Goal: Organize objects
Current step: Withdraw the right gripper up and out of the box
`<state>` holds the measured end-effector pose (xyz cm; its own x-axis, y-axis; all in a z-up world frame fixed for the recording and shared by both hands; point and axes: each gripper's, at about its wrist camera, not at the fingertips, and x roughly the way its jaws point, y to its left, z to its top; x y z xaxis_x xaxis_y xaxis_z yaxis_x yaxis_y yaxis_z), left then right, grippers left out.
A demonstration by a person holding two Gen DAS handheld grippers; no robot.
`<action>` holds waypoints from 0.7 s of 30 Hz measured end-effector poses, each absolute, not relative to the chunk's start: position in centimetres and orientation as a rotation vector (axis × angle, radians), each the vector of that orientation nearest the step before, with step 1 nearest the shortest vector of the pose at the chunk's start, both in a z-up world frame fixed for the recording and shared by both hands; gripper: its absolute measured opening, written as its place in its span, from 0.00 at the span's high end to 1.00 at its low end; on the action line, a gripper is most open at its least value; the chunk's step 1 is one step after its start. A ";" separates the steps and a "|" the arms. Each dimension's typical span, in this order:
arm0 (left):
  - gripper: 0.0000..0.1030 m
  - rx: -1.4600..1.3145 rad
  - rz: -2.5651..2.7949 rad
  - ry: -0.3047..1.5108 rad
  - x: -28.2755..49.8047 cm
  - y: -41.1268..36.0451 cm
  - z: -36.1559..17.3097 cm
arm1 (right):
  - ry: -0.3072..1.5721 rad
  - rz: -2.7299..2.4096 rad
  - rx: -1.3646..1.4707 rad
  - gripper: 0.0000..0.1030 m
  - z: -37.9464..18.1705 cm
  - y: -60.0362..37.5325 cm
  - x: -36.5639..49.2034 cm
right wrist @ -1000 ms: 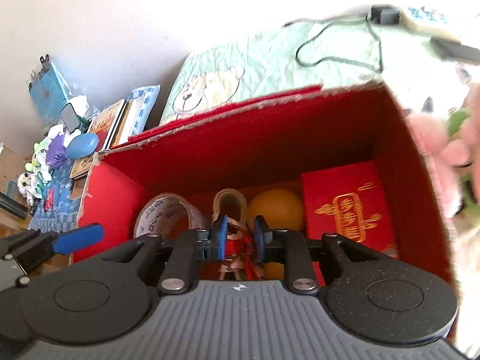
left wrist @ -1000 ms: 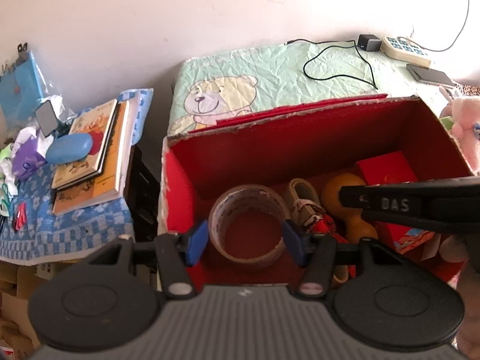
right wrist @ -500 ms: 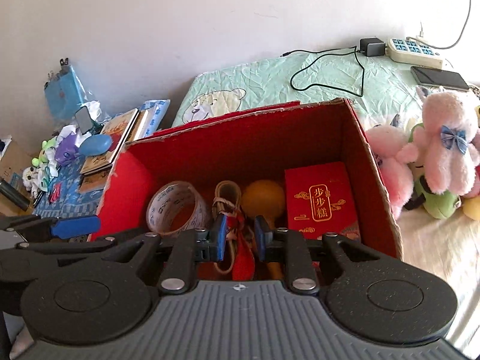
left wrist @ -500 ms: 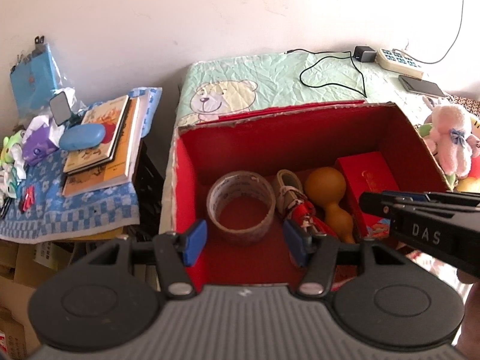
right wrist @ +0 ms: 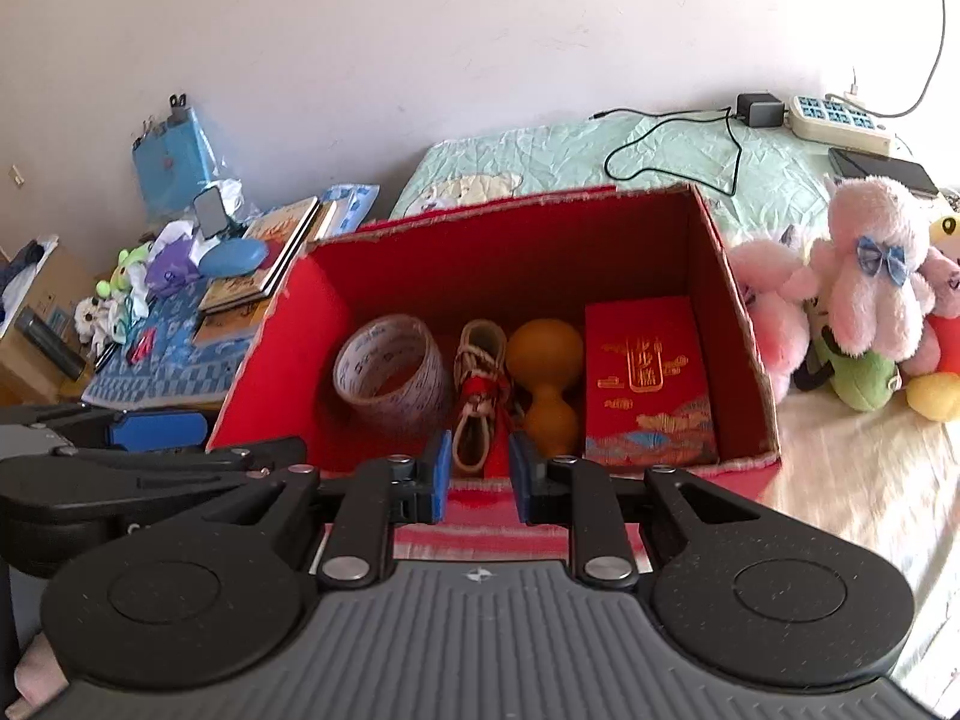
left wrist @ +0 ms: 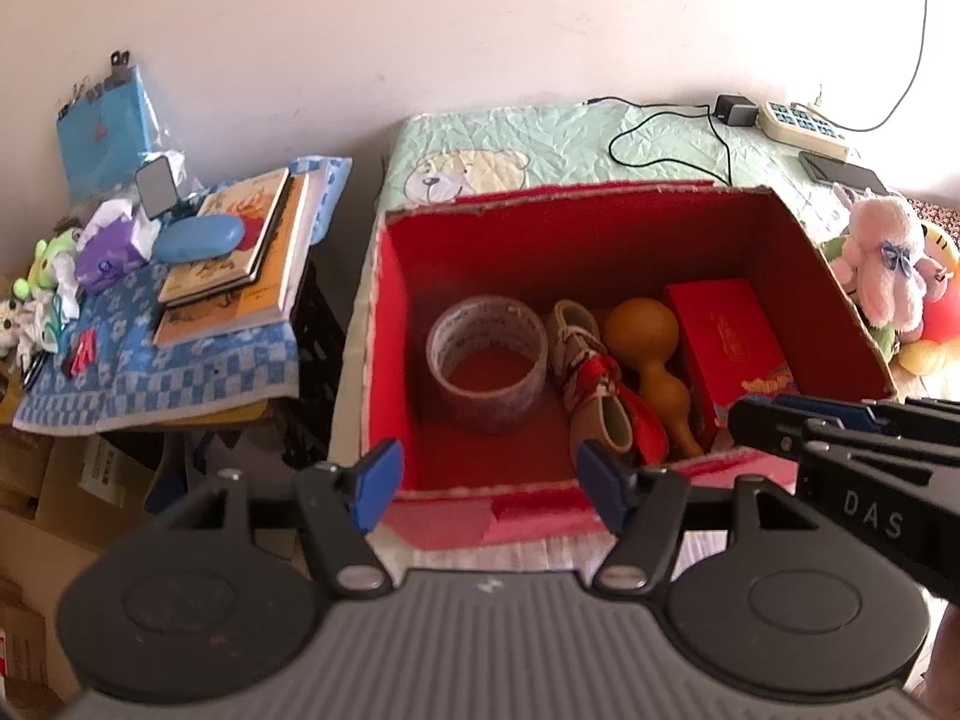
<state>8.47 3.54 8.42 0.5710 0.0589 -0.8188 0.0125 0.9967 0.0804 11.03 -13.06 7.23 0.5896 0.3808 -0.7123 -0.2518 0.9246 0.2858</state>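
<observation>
A red cardboard box (left wrist: 387,360) (right wrist: 744,324) stands open on the bed. It holds a roll of clear tape (left wrist: 516,396) (right wrist: 414,396), a small beige shoe with a red tie (left wrist: 585,348) (right wrist: 477,360), an orange gourd (left wrist: 642,330) (right wrist: 543,348) and a red gift packet (left wrist: 732,330) (right wrist: 645,372). My left gripper (left wrist: 489,483) (right wrist: 156,429) hovers before the box's near left edge, its jaws opening with nothing between them. My right gripper (right wrist: 480,471) (left wrist: 810,420) hovers before the near wall, its pads a narrow gap apart and holding nothing.
Pink plush toys (right wrist: 870,276) (left wrist: 888,264) lie right of the box. A power strip (left wrist: 801,126), a phone (left wrist: 846,171) and a black cable lie behind it. On the left a side table with a blue checked cloth (left wrist: 180,396) carries books (left wrist: 240,258) and a blue case (left wrist: 198,237).
Both grippers have drawn back and up from inside the box, so the whole box now shows. The left jaws have widened. The right gap is unchanged.
</observation>
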 end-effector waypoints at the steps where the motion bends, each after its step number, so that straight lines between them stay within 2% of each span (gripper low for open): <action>1: 0.33 0.078 0.029 0.967 8.2 3.5 8.3 | 0.869 0.374 0.161 0.78 7.1 -13.1 10.8; 21: 0.29 0.083 0.028 1.076 5.5 1.8 4.6 | 0.972 0.379 0.119 0.77 4.2 -13.4 8.2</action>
<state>5.49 1.82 4.59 0.4746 0.0634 -0.8779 0.0179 0.9965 0.0816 8.21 -13.43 4.23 0.5038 0.3654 -0.7827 -0.2602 0.9282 0.2659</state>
